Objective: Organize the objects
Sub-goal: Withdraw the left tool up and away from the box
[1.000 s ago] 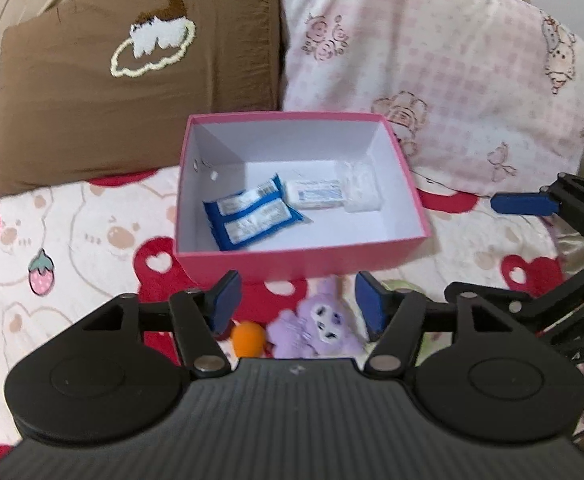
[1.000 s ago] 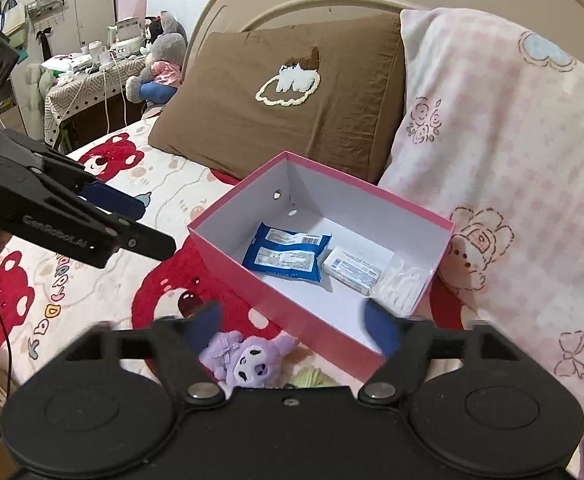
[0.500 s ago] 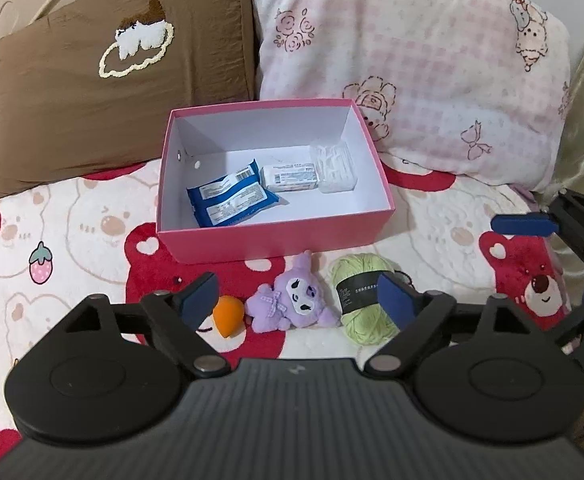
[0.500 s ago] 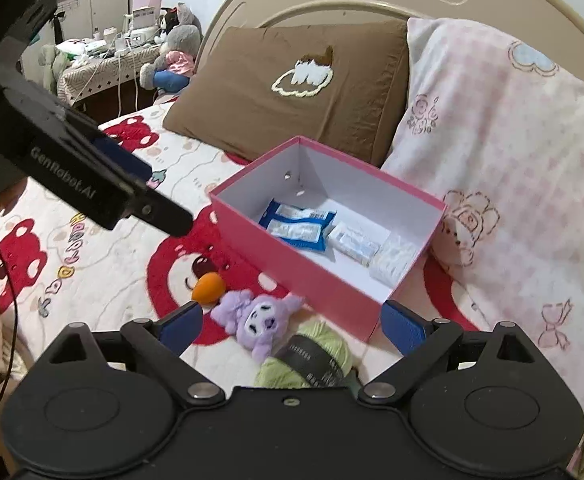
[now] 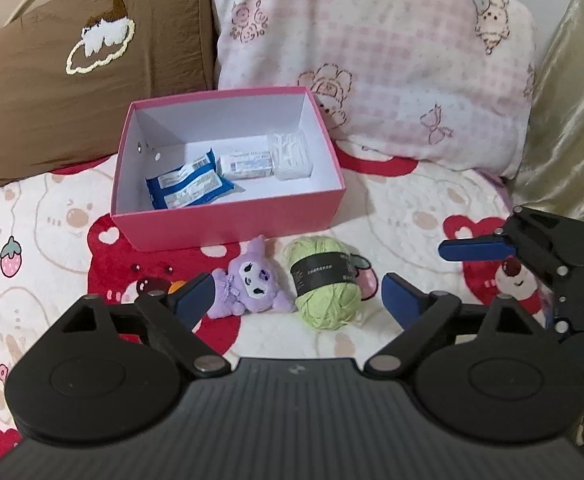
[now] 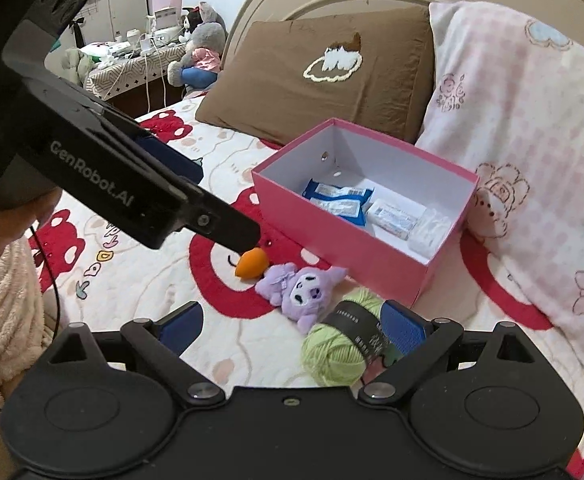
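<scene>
A pink box (image 5: pixel 228 222) (image 6: pixel 348 240) sits on the bed and holds a blue packet (image 5: pixel 188 188), a white packet (image 5: pixel 246 165) and a clear packet (image 5: pixel 292 152). In front of it lie a purple plush toy (image 5: pixel 252 282) (image 6: pixel 302 290), a green yarn ball (image 5: pixel 326 284) (image 6: pixel 342 346) and a small orange object (image 6: pixel 252 264). My left gripper (image 5: pixel 296 300) is open and empty, held back above the toy and yarn. My right gripper (image 6: pixel 292 326) is open and empty; its right finger is next to the yarn.
A brown pillow (image 5: pixel 72 64) and a pink checked pillow (image 5: pixel 372 60) lean on the headboard behind the box. A gold curtain (image 5: pixel 572 100) hangs at the right. A cluttered side table (image 6: pixel 132 64) stands beyond the bed's left side.
Both grippers have pulled back from the box and opened wider. The toy, yarn ball and orange object have come into fuller view.
</scene>
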The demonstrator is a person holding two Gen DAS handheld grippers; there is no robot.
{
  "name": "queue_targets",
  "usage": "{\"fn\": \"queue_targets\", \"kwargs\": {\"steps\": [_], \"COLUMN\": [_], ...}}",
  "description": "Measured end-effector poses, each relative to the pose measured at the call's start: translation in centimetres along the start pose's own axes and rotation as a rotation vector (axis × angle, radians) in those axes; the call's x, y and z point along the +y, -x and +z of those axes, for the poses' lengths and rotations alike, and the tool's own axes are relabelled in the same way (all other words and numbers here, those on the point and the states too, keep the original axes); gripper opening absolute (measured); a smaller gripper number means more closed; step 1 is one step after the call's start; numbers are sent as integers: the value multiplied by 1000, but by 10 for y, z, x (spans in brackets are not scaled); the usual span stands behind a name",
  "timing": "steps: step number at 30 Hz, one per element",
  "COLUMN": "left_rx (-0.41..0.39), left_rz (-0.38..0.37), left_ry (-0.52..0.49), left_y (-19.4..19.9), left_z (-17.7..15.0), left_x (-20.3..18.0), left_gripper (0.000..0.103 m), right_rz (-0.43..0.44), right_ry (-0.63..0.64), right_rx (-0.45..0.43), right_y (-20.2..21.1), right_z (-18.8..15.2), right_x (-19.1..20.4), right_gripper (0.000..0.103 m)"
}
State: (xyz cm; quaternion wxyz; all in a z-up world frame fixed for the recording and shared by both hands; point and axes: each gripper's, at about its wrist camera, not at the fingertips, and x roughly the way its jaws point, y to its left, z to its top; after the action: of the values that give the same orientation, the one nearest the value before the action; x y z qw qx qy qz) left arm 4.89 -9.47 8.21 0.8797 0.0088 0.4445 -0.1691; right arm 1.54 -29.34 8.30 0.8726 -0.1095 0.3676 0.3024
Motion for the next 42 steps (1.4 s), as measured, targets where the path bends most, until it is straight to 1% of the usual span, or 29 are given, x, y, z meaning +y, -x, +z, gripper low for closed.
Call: {"fn": "queue_targets", "kwargs": {"steps": [4, 8, 11, 18, 21, 26, 29, 32, 35, 40, 42], "left_rx": [19, -3, -10, -42, -41, -58, -77, -33, -33, -33, 2], "left_rz": [0, 17, -12, -62, -55, -83, -79, -63, -71, -94, -99], "left_ry": [-11, -27, -5, 49, 70, 115, 110, 84, 102, 121, 124], "left_y": [-13, -25, -34, -54, -61, -68, -73, -81, -84, -94, -97], "left_z": [-3, -9, -14, -28, -33, -41, -46, -48, -51, -57, -60], "left_x": [0, 2, 8, 17, 19, 29, 33, 37, 45, 51, 54], "left_gripper": [90, 90, 90, 90, 89, 89, 89, 87, 87, 87, 87], "right_rz": [14, 39, 43, 19, -6, -41, -62, -67, -56, -65, -83], "right_ry": [-28, -67, -87, -116, -118, -106, -94, -99, -129, -143, -152], "right_rx": [-3, -10, -16, -27, -33, -45, -49, -44, -12, 0, -2], "right_y": [-3, -8, -14, -25, -31, -41, -48, -56, -63, -71, -75], "right_z": [-8, -15, -20, -27, -30, -36, -39, -42, -41, -41, -44], "right_x": [-3, -5, -6, -8, -8, -5, -2, -2, -7, -10, -9], "right_gripper": [97, 97, 97, 97, 97, 97, 97, 97, 97, 97, 97]}}
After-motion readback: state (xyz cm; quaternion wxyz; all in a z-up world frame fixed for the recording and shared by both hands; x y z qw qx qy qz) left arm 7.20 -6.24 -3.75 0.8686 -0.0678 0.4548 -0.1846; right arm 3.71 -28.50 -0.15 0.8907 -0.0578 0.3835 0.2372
